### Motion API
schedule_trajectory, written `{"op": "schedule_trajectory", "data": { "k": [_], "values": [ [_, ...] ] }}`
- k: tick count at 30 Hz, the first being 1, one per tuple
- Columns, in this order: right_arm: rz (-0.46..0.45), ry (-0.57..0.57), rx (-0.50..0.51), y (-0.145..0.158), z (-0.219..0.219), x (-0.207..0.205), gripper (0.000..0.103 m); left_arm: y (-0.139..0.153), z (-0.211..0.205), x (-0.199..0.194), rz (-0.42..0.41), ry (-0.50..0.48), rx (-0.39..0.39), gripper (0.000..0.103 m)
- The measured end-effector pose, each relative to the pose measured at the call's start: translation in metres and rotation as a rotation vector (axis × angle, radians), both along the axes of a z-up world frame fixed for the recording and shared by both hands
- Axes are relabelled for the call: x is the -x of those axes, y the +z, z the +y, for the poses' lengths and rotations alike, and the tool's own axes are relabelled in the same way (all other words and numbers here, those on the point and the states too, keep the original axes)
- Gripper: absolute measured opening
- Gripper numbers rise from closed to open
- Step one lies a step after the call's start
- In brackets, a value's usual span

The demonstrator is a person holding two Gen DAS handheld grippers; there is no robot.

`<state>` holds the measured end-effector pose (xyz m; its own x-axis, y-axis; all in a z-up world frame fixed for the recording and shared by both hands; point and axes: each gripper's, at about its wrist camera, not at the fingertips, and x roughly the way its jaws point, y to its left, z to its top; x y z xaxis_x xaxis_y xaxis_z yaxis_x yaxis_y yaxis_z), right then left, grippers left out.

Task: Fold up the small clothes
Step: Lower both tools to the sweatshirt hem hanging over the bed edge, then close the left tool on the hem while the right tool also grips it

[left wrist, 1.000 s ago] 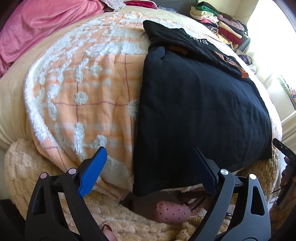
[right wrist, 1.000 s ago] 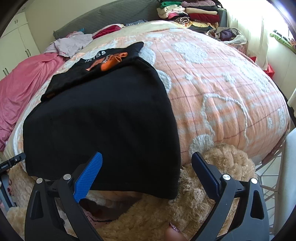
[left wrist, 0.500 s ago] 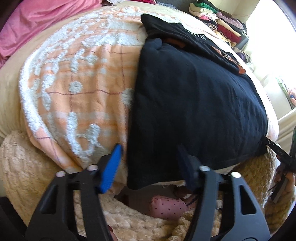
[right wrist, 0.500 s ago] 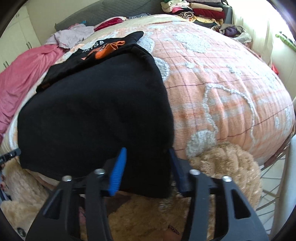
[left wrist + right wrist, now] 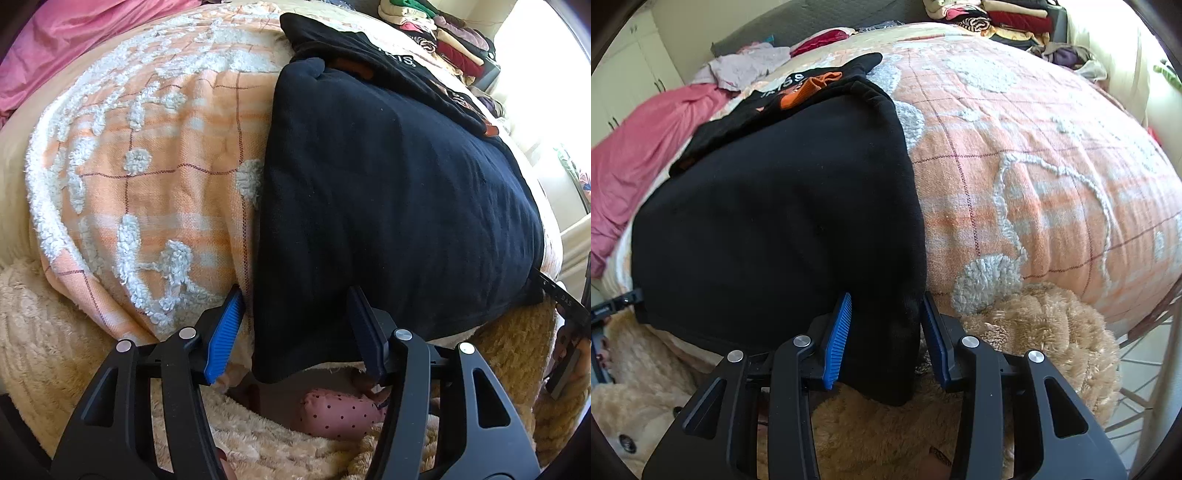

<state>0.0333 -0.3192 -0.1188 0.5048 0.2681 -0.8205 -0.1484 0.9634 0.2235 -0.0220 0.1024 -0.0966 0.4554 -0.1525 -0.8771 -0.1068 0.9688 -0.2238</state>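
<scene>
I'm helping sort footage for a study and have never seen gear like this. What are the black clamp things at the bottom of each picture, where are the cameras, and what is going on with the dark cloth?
No robot is here: a person holds a hand-held two-finger gripper in each hand, and a fisheye camera on each one looks forward along its fingers. That is why the black arms with blue pads fill the bottom of both views.

The left gripper frames the near left corner of a black garment, and the right gripper frames its near right corner. Both have just closed in on the hem, which hangs between the pads; the right one looks pressed onto the cloth, while the left one's contact is hard to confirm.

The garment lies on an orange checked blanket covering a bed, with a second black top bearing orange print at its far end.
</scene>
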Motion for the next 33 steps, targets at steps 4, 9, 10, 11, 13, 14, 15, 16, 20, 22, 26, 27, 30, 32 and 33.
{"op": "schedule_trajectory", "data": {
  "k": [4, 9, 10, 11, 13, 14, 15, 16, 20, 22, 26, 27, 30, 32, 33],
  "values": [
    [0.009, 0.031, -0.037, 0.002, -0.002, 0.005, 0.013, 0.001, -0.003, -0.002, 0.000, 0.013, -0.016, 0.043],
    [-0.017, 0.031, -0.061, 0.014, -0.002, 0.014, 0.009, 0.006, 0.003, 0.001, -0.008, 0.019, -0.013, 0.017],
    [-0.023, 0.030, -0.077, 0.017, -0.003, 0.014, 0.009, 0.008, 0.004, 0.003, -0.008, 0.020, -0.007, 0.015],
    [-0.030, 0.028, -0.096, 0.022, -0.005, 0.016, 0.008, 0.009, 0.006, 0.004, -0.010, 0.022, -0.004, 0.012],
    [-0.055, 0.024, -0.122, 0.031, -0.010, 0.019, 0.008, 0.012, 0.008, 0.007, -0.017, 0.024, -0.002, 0.008],
    [-0.070, 0.023, -0.130, 0.037, -0.012, 0.020, 0.008, 0.014, 0.008, 0.009, -0.022, 0.025, -0.001, 0.007],
    [-0.086, 0.019, -0.138, 0.042, -0.015, 0.021, 0.008, 0.016, 0.009, 0.011, -0.027, 0.024, 0.003, 0.007],
    [-0.096, 0.015, -0.147, 0.046, -0.018, 0.023, 0.008, 0.018, 0.009, 0.013, -0.030, 0.023, 0.004, 0.007],
    [-0.136, 0.003, -0.193, 0.061, -0.028, 0.026, 0.008, 0.026, 0.011, 0.020, -0.056, 0.006, 0.058, 0.006],
    [-0.144, -0.006, -0.192, 0.064, -0.031, 0.027, 0.008, 0.026, 0.010, 0.022, -0.053, 0.004, 0.050, 0.006],
    [-0.155, -0.007, -0.241, 0.068, -0.033, 0.025, 0.008, 0.019, 0.013, 0.023, -0.027, 0.006, 0.084, 0.019],
    [-0.158, -0.014, -0.247, 0.070, -0.036, 0.026, 0.008, 0.016, 0.012, 0.022, -0.021, 0.005, 0.086, 0.022],
    [-0.171, -0.018, -0.266, 0.076, -0.035, 0.026, 0.008, 0.010, 0.011, 0.019, -0.002, 0.004, 0.098, 0.031],
    [-0.176, -0.021, -0.256, 0.078, -0.036, 0.027, 0.008, 0.005, 0.009, 0.016, 0.012, 0.003, 0.111, 0.031],
    [-0.175, -0.022, -0.259, 0.078, -0.035, 0.026, 0.008, 0.004, 0.007, 0.015, 0.012, -0.001, 0.108, 0.031]
  ]
}}
